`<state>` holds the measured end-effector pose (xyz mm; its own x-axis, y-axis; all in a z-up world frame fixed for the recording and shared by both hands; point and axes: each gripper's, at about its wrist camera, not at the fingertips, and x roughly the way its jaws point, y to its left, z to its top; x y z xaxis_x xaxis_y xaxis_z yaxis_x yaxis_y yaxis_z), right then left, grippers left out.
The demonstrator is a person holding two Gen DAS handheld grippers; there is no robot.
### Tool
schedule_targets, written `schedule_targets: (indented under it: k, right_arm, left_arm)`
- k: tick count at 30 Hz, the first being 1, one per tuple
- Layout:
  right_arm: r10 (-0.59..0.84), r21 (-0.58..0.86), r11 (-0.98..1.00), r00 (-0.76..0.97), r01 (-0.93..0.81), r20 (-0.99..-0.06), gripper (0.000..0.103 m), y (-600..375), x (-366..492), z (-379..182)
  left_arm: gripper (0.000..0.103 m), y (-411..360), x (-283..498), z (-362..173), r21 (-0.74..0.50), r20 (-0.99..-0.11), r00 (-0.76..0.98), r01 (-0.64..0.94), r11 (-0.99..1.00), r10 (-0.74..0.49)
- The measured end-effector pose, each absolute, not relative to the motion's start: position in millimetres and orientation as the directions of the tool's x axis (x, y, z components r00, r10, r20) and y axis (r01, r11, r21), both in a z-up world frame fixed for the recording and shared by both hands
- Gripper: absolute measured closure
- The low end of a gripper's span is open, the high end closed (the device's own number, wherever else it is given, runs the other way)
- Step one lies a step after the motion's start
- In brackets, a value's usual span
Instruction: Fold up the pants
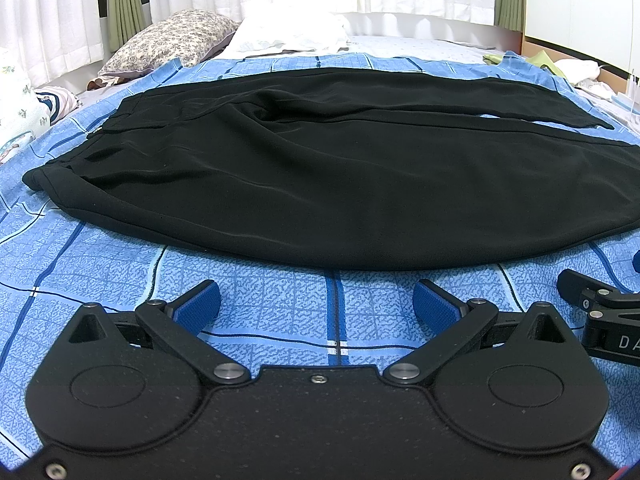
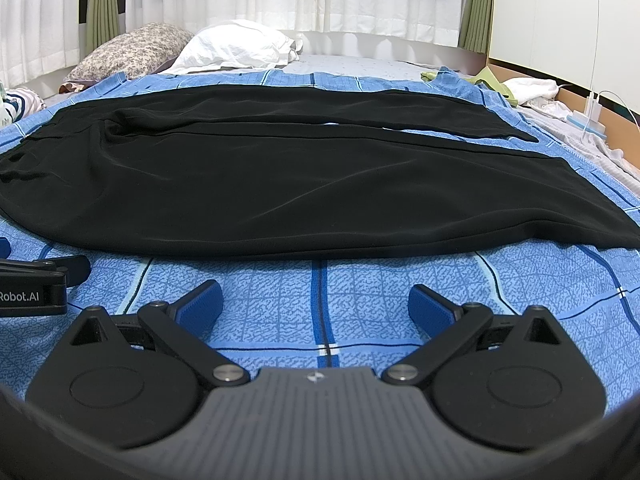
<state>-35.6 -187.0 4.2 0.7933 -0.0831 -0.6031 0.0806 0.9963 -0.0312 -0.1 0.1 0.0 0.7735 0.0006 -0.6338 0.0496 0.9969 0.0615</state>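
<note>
Black pants [image 1: 320, 184] lie spread flat on a blue checked sheet [image 1: 280, 300], waistband at the left, both legs running to the right side by side. They also show in the right wrist view [image 2: 304, 184]. My left gripper [image 1: 318, 304] is open and empty, just short of the pants' near edge. My right gripper [image 2: 316, 304] is open and empty, also just short of the near edge, further right along the legs. Each gripper shows at the edge of the other's view.
A floral pillow [image 1: 172, 40] and a white pillow [image 1: 292, 32] lie at the far side of the bed. Curtains hang behind. Green and white cloths [image 2: 516, 88] and a charger [image 2: 592, 108] lie at the far right. Patterned bedding [image 1: 24, 108] sits at the left.
</note>
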Motion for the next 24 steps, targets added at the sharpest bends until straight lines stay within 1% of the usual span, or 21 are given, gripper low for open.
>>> schedule_targets:
  k: [14,20,22,24]
  right_arm:
    - [-0.084,-0.03,0.996,0.785,0.083,-0.614,0.0,-188.4,-34.4,5.1]
    - [-0.099,-0.045,0.995,0.77,0.091,-0.63,0.0,-183.6,-27.9,8.7]
    - [-0.068,0.004,0.996,0.758,0.093,-0.649,0.0,-189.9,-27.6,14.3]
    - [-0.026,0.098,0.988,0.763,0.116,-0.646,0.0,-207.0,-28.2,20.5]
  left_arm:
    - [0.0,0.3,0.1,0.2,0.058,-0.636,0.772,0.045,0.997,0.002]
    - [0.0,-0.6,-7.9,0.7,0.059,-0.634,0.772,-0.02,0.998,0.053]
    - [0.0,2.2,-5.3,6.7,0.052,-0.661,0.75,0.007,0.999,0.029]
    - [0.0,15.9,-1.5,16.4,0.008,-0.674,0.739,0.031,0.999,-0.017]
